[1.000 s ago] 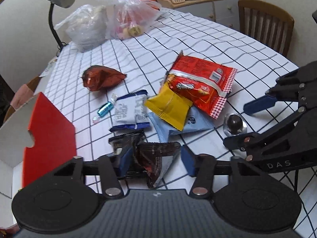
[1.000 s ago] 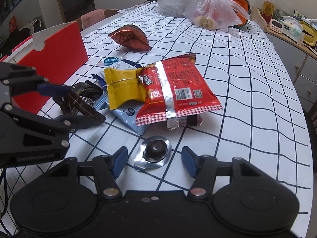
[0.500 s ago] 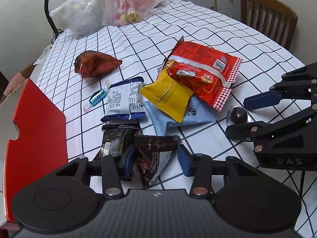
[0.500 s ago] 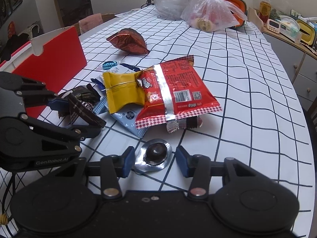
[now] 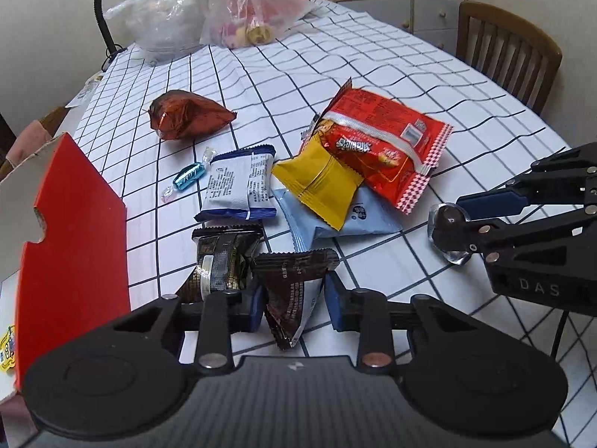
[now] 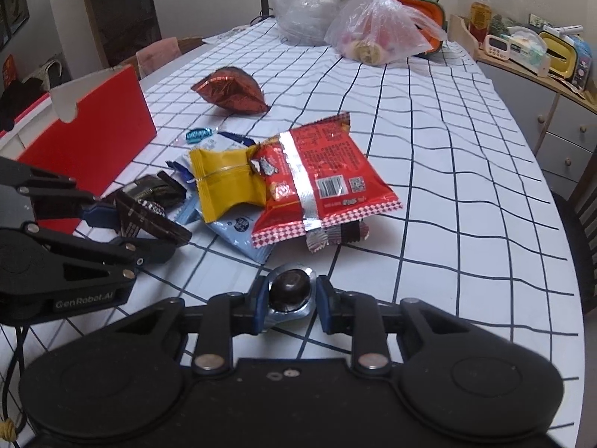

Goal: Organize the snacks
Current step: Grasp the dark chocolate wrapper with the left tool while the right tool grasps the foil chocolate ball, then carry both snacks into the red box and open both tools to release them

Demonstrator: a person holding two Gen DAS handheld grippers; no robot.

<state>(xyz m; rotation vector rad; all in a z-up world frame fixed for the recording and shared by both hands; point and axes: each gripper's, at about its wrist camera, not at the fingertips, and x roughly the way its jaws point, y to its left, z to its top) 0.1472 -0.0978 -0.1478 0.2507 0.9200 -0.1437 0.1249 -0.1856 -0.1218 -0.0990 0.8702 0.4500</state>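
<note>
A pile of snacks lies mid-table: a red chip bag point(image 5: 384, 142), a yellow packet point(image 5: 321, 183), a light blue packet point(image 5: 358, 220), a white-and-blue packet point(image 5: 238, 186), a dark packet point(image 5: 220, 257), a red foil bag point(image 5: 186, 115) and a small blue candy point(image 5: 188, 175). My left gripper point(image 5: 293, 298) is shut on a dark brown triangular packet point(image 5: 294, 287), held just off the cloth. My right gripper point(image 6: 289, 296) is shut on a foil-cupped chocolate ball point(image 6: 289, 293), which also shows in the left wrist view point(image 5: 447, 231).
A red open box point(image 5: 71, 239) stands at the table's left edge, also in the right wrist view point(image 6: 97, 138). Two plastic bags point(image 5: 253, 11) and a lamp sit at the far end. A wooden chair point(image 5: 507, 52) and a cabinet stand to the right.
Both grippers have closed: the left on the dark triangular packet, the right on the chocolate ball. The left gripper has drawn back a little from the pile.
</note>
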